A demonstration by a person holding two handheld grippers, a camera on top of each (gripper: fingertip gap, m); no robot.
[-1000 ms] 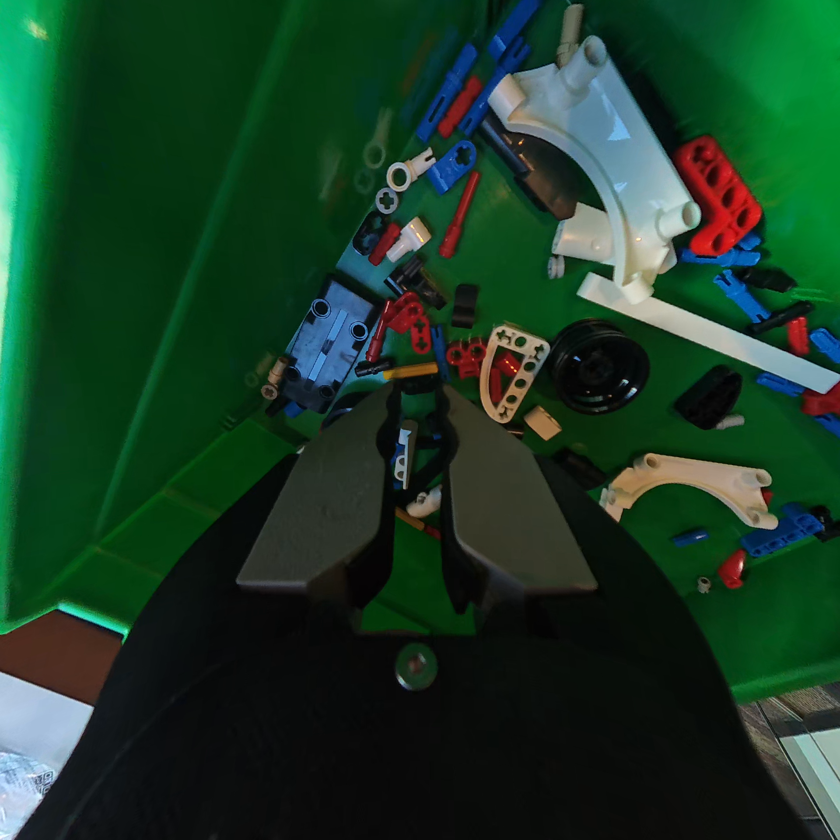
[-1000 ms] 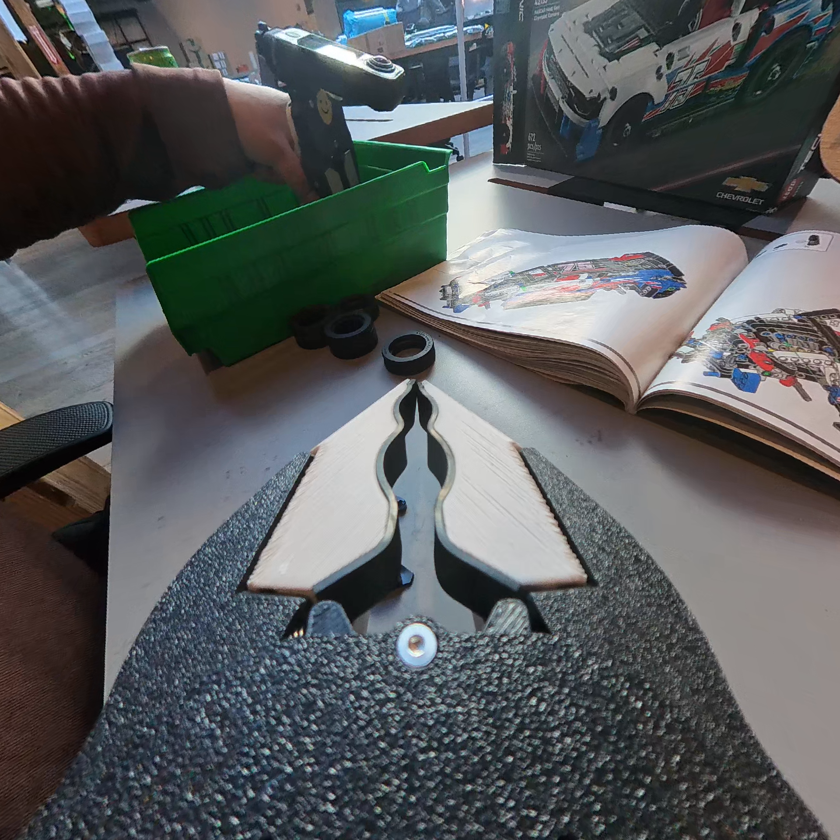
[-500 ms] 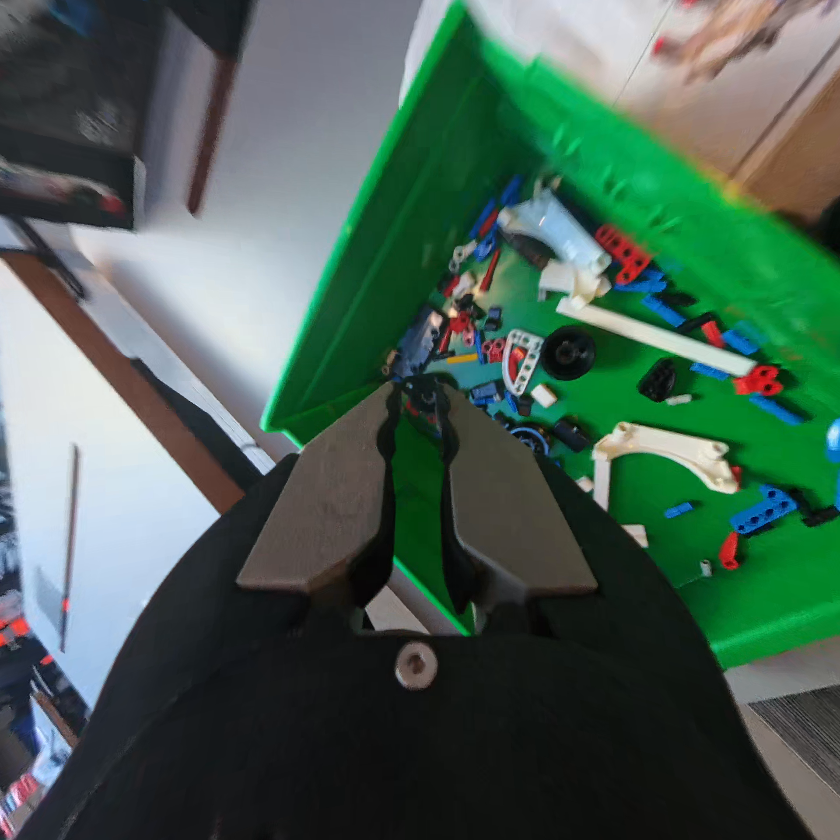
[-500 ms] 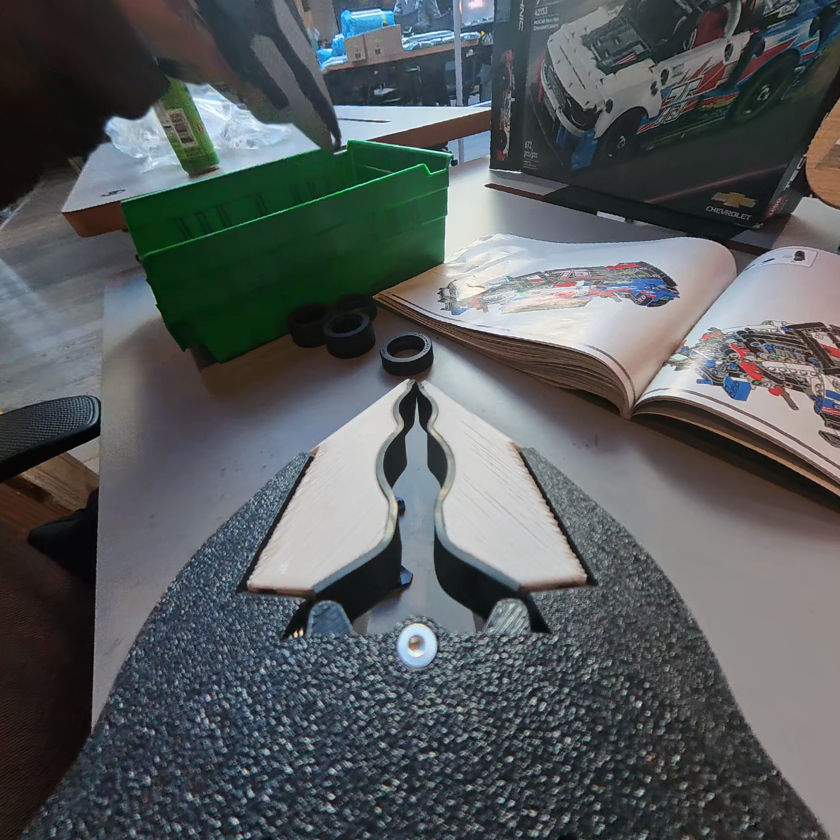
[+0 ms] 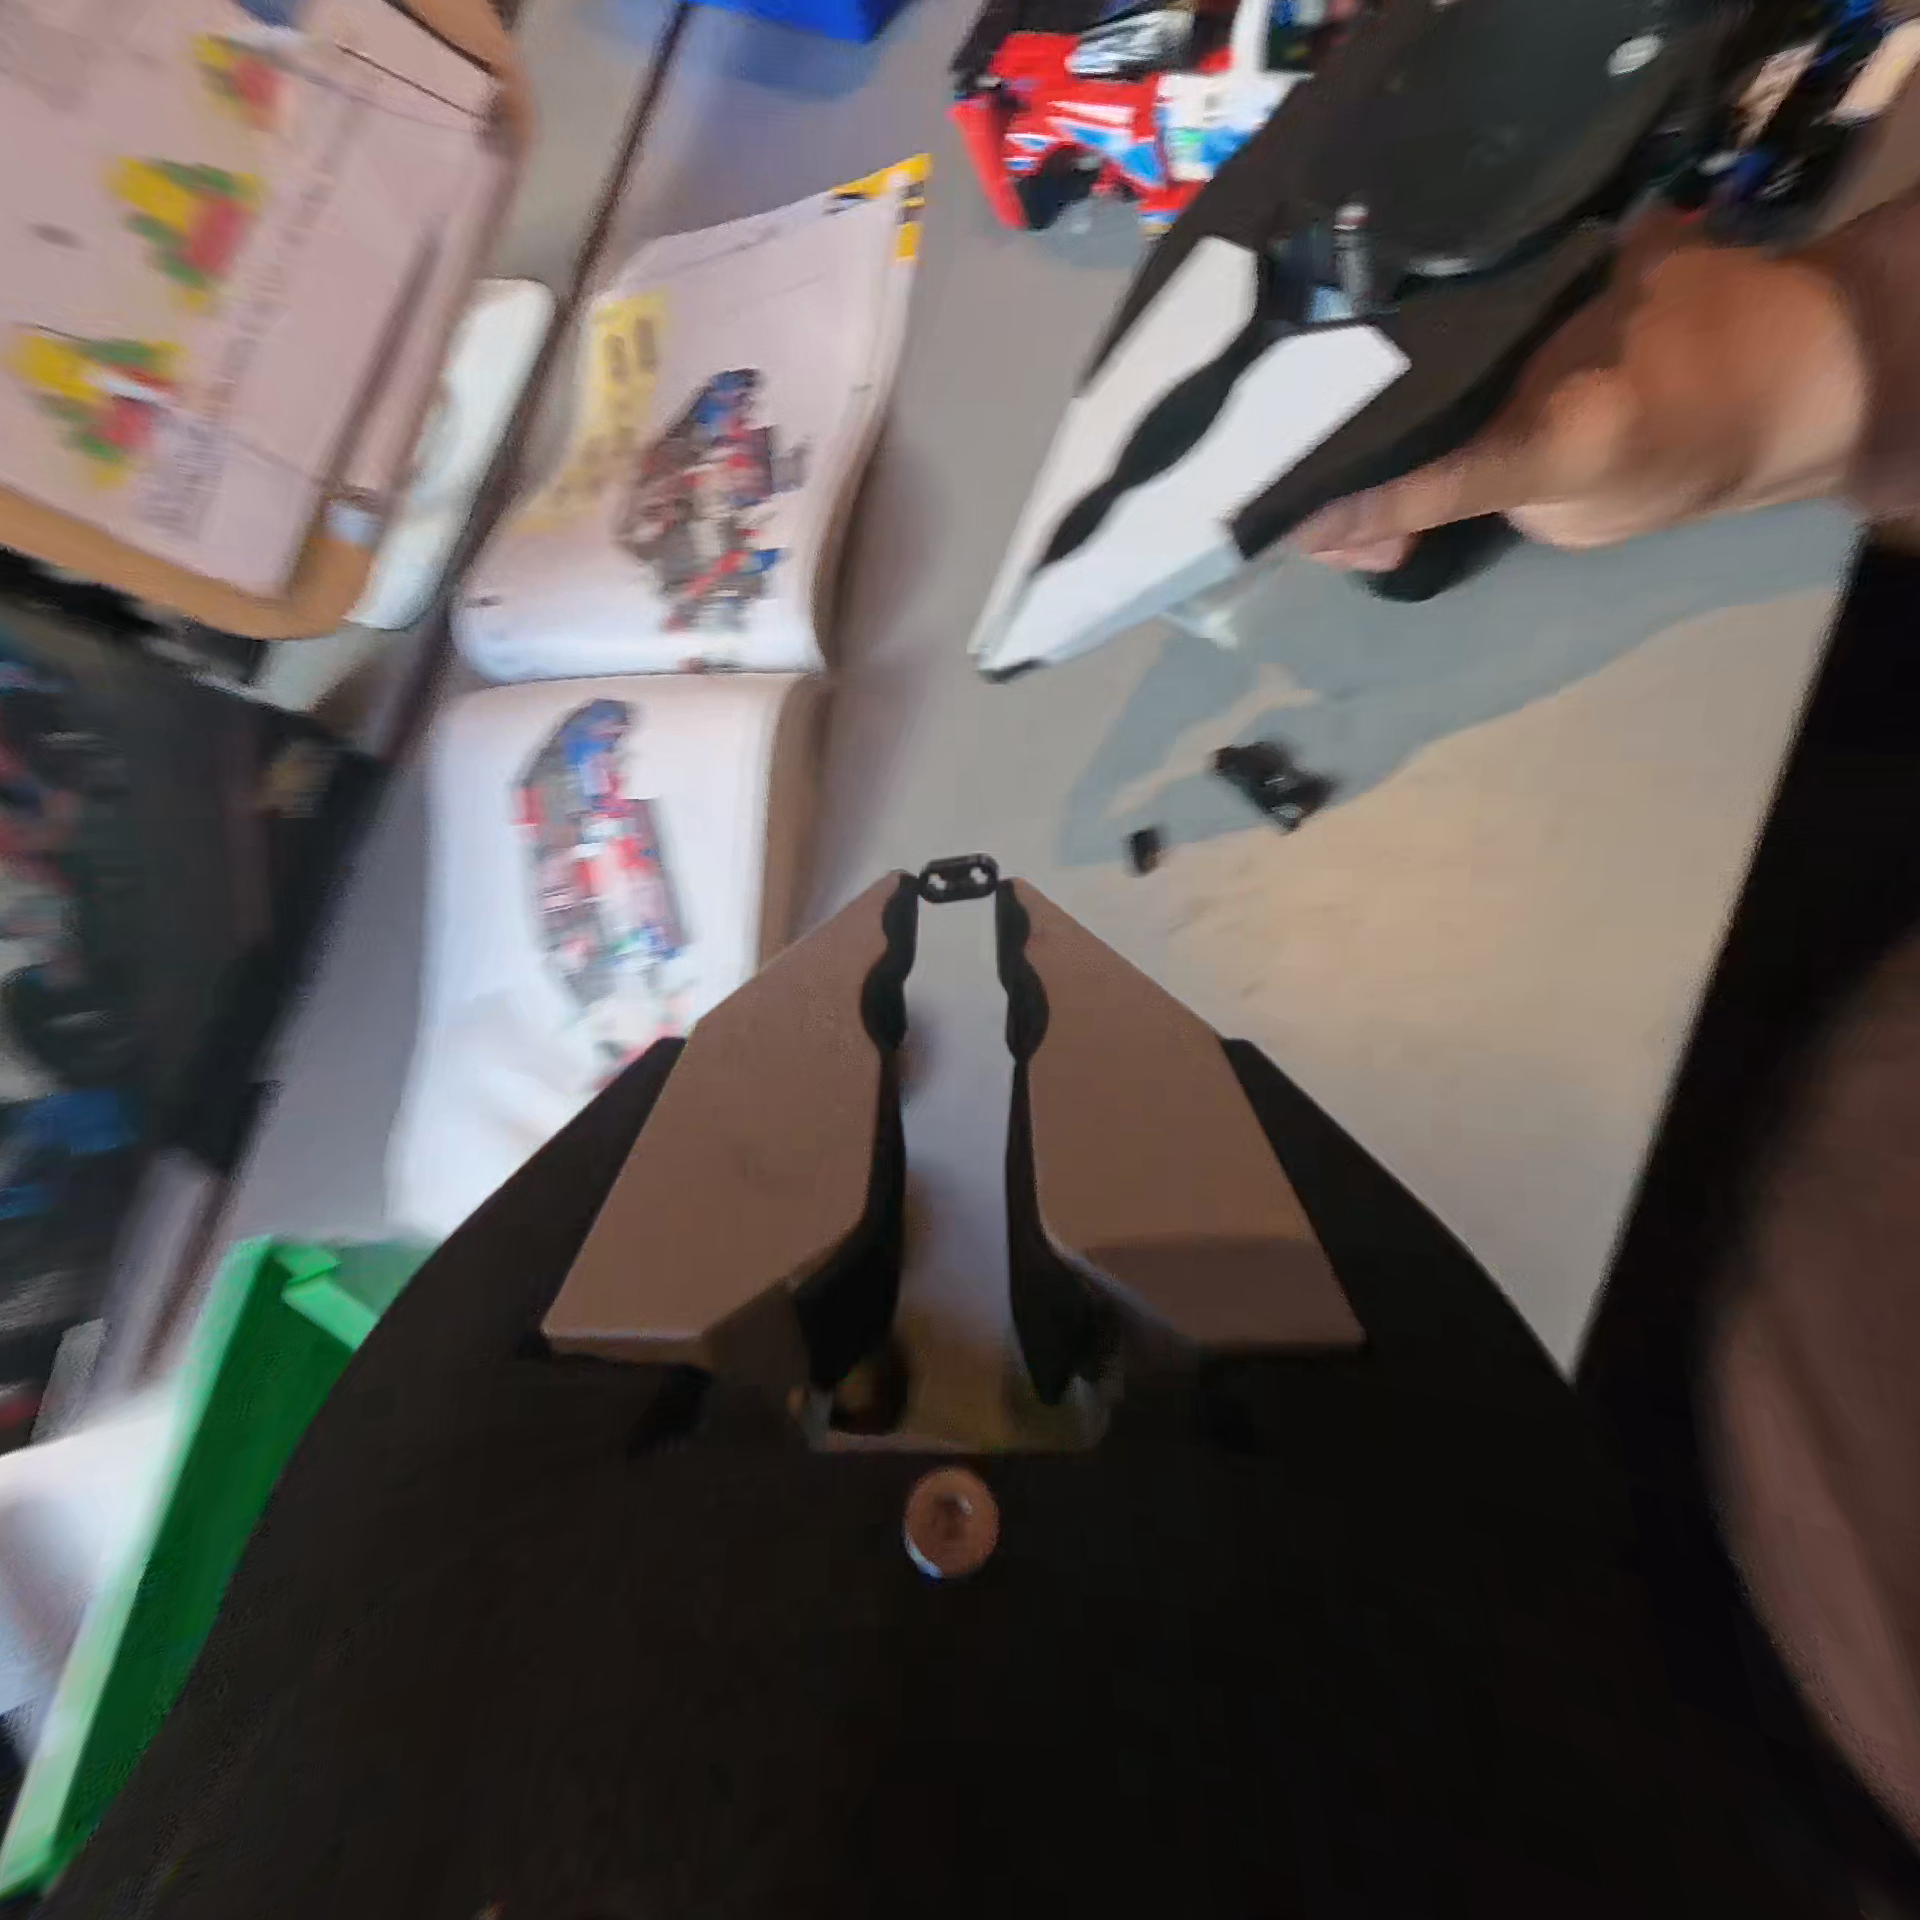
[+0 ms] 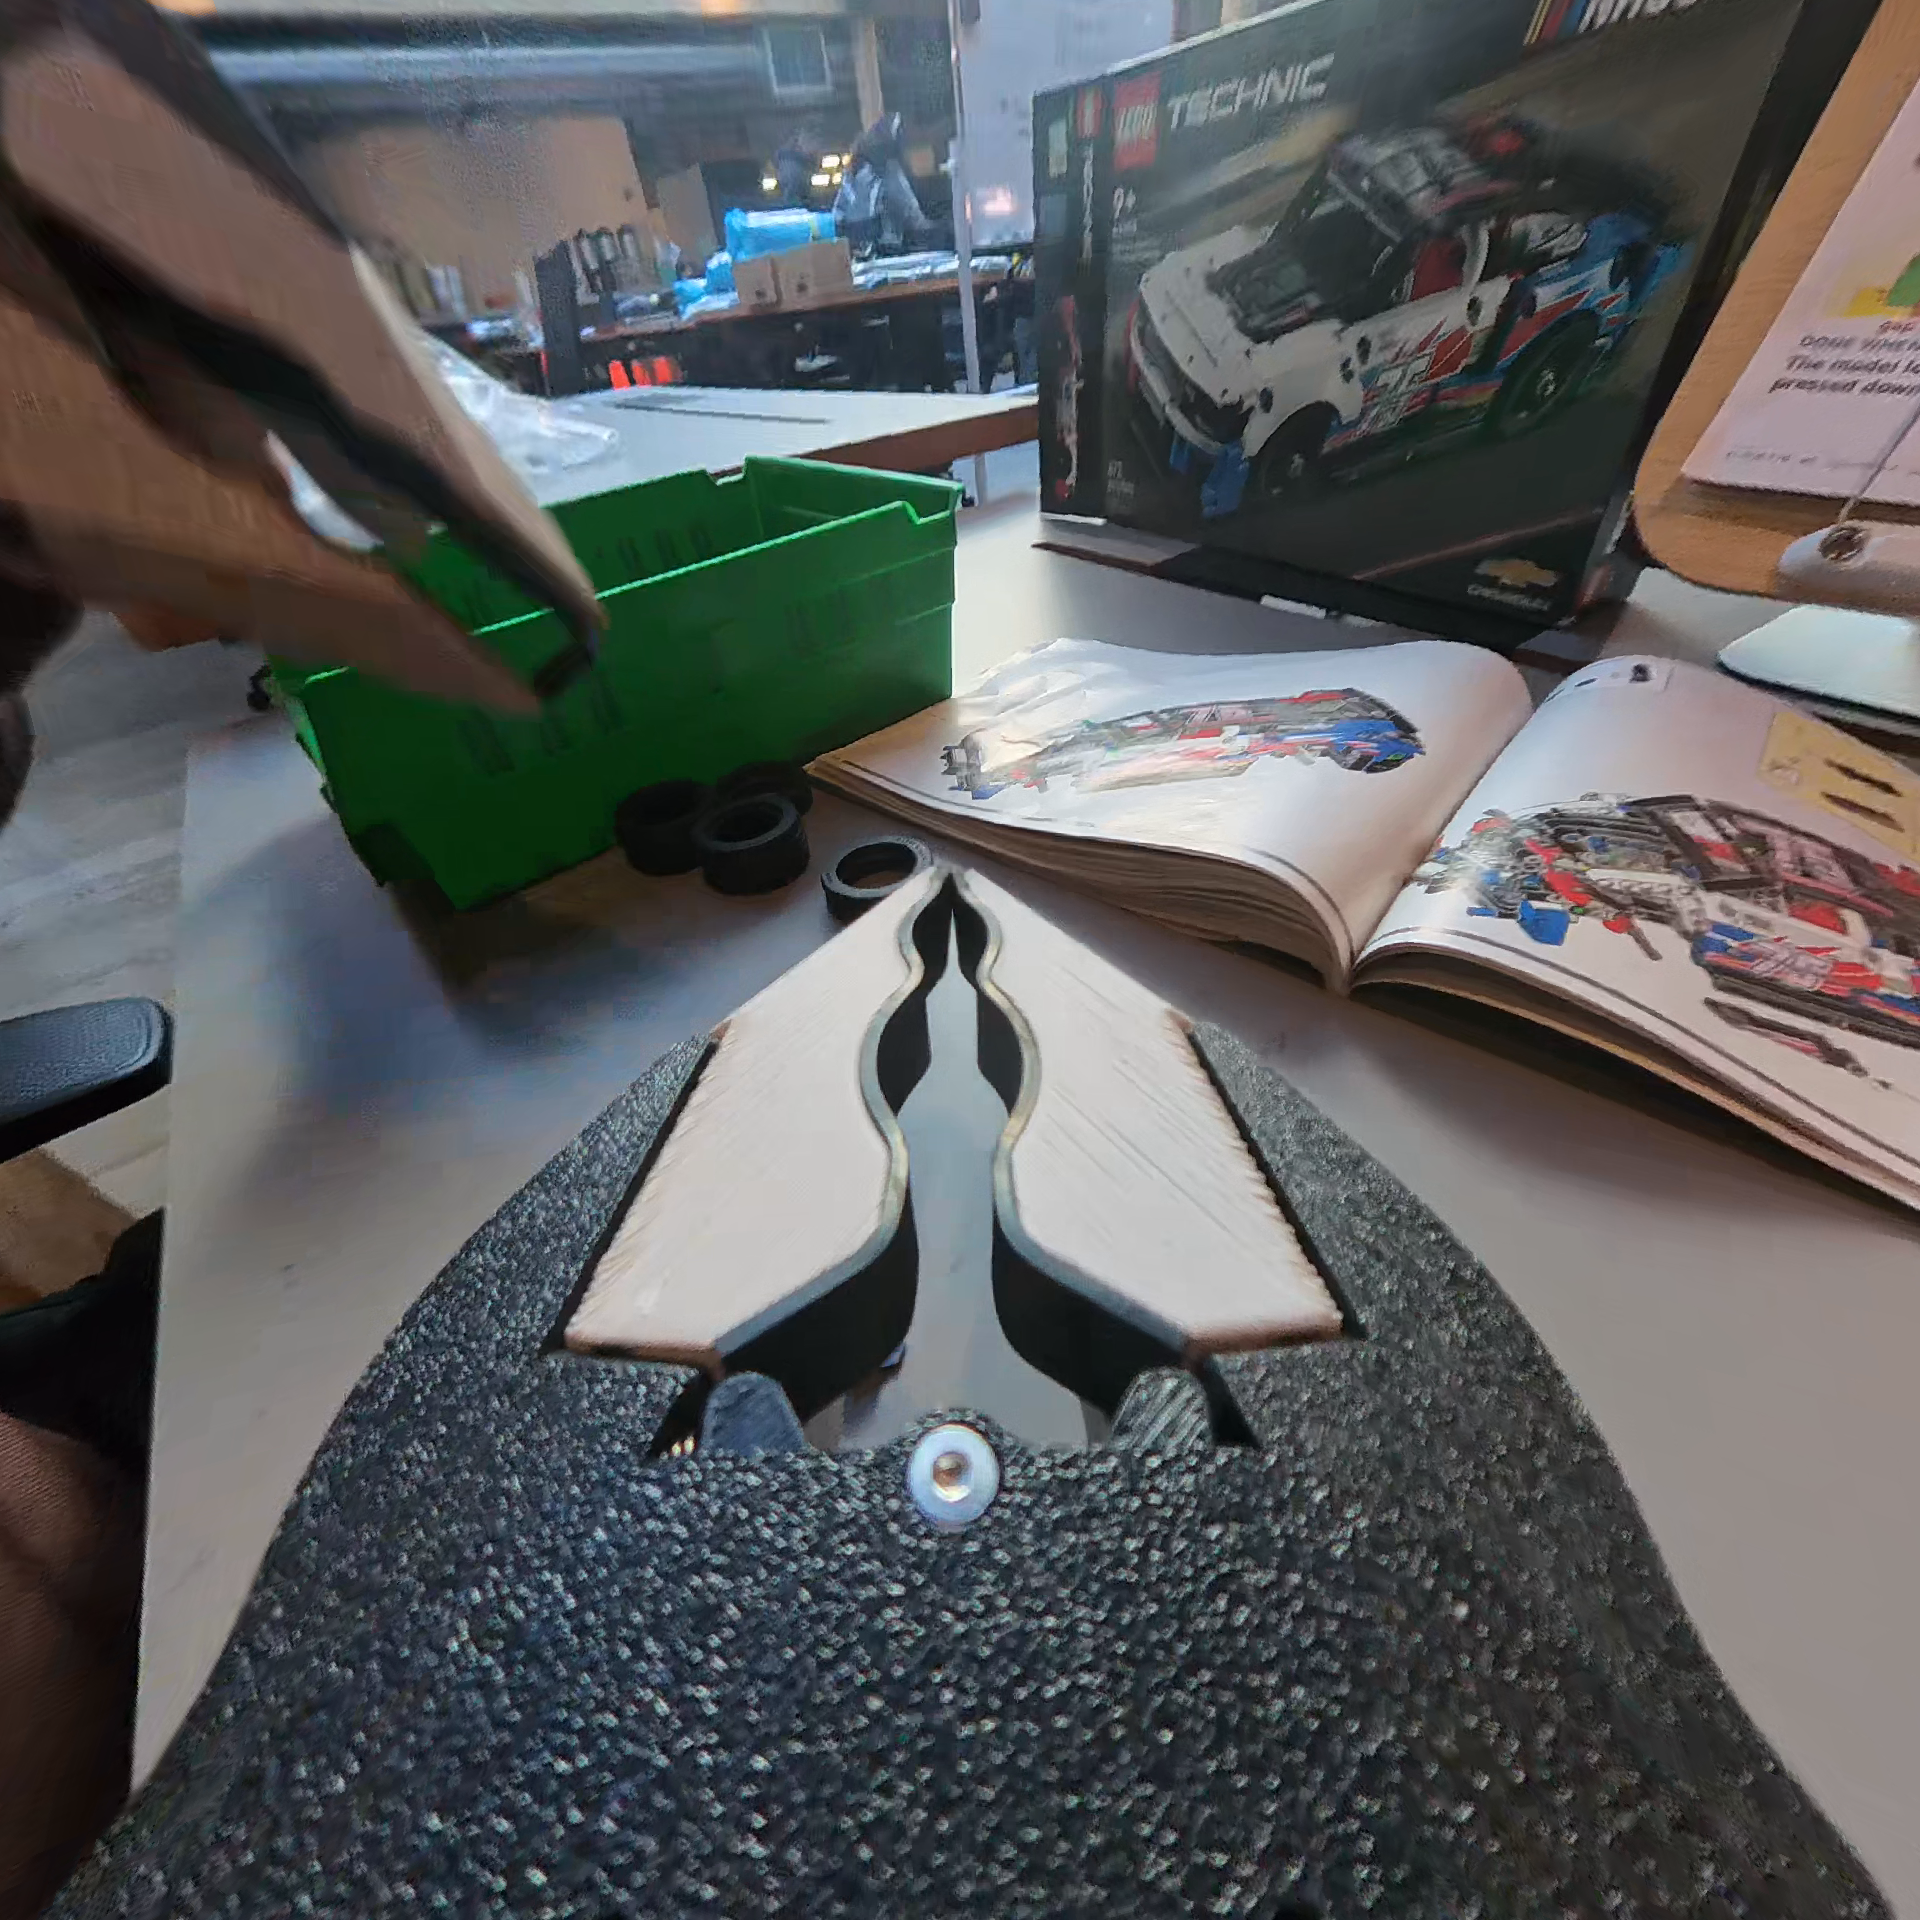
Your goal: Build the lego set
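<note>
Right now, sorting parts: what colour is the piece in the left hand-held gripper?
Black piece; left wrist view shows it best.

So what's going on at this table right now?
A person is building a Lego car set with a handheld tool in each hand. The left tool is pinching a small black two-hole connector piece at its tips, held above the grey table near the open instruction booklet. The right tool is shut and empty, low over the table. The green parts bin and loose black tyres sit beside the booklet.
</note>
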